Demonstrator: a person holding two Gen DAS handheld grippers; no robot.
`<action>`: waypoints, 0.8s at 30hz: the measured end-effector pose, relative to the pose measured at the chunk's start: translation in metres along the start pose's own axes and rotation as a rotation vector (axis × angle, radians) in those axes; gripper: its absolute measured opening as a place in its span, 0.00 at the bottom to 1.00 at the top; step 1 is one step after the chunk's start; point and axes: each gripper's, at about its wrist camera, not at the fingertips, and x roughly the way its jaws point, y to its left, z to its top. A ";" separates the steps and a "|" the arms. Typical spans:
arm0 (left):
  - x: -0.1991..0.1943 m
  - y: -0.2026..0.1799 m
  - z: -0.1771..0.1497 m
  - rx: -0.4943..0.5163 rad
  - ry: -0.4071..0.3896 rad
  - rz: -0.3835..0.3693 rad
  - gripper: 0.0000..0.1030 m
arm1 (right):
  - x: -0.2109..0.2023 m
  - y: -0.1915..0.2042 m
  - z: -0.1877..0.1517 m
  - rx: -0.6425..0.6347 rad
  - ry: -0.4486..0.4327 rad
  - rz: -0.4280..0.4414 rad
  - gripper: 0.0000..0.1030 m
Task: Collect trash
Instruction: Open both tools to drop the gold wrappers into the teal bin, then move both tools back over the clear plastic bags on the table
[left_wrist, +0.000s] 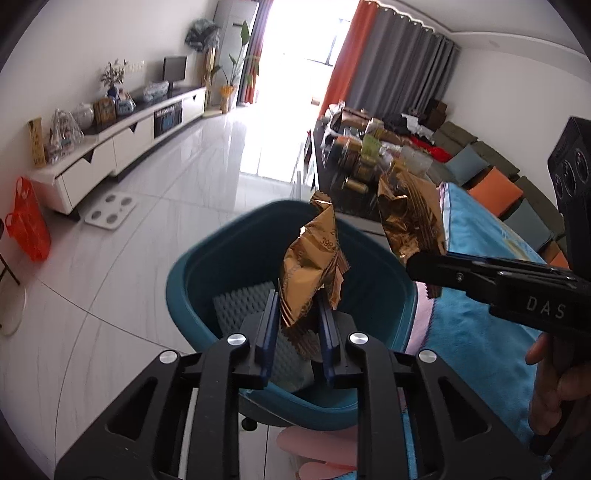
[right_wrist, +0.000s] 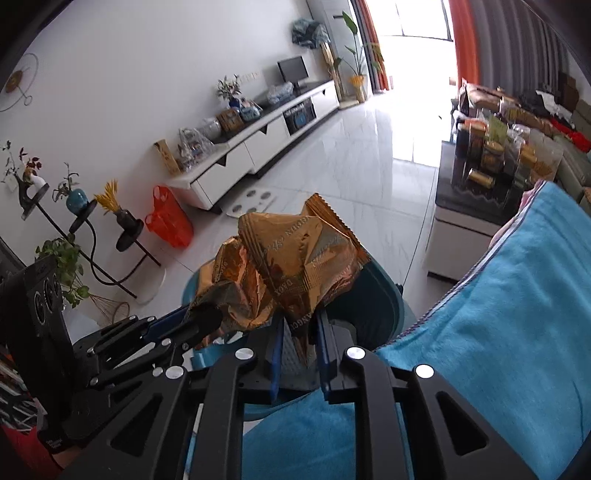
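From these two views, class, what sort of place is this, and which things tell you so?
Most likely a home living room: a long white TV cabinet with a screen along the wall, a cushioned sofa, and floor-length curtains at a bright window.

Teal bin (left_wrist: 192, 280) mouth apparently unobstructed.
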 end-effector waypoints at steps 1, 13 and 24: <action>0.004 -0.001 -0.002 0.000 0.003 0.005 0.23 | 0.003 0.000 0.000 0.001 0.005 0.000 0.18; 0.011 0.013 -0.005 -0.024 -0.015 0.034 0.46 | 0.007 -0.008 0.004 0.047 0.007 0.018 0.37; -0.034 0.014 0.002 -0.028 -0.109 0.049 0.61 | -0.027 -0.011 -0.006 0.032 -0.077 -0.020 0.59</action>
